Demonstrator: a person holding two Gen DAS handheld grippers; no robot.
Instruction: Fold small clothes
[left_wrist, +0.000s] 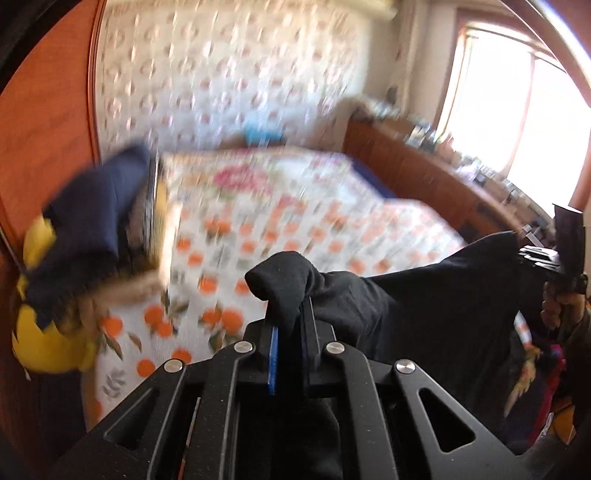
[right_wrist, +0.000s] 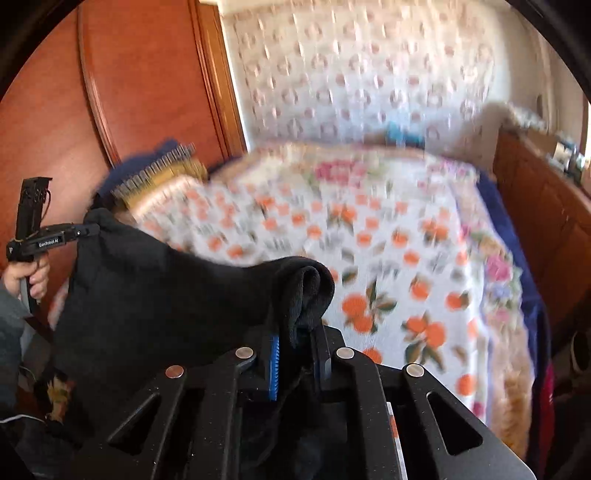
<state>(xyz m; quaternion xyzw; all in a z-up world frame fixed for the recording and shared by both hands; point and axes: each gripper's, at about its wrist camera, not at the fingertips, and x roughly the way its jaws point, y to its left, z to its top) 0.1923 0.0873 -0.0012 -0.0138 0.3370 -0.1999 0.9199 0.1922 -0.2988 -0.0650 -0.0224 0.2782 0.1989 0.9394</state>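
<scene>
Black garment (left_wrist: 424, 295) is held aloft over the bed (left_wrist: 295, 229), a bunched corner clamped in each of the left tongs (left_wrist: 291, 332) and right tongs (right_wrist: 299, 339); soft, light, limp, best gripped at corners.

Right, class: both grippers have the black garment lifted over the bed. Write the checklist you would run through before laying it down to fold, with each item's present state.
1. Left gripper clamped on the black garment: ok.
2. Right gripper clamped on its bunched corner: ok.
3. Cloth spans between both grippers: ok.
4. Cloth taut and flat: not ok, it sags and bunches.
5. Orange-print bedspread bare ahead: ok.
6. Garment's lower edge clear of the bed: cannot tell.
</scene>
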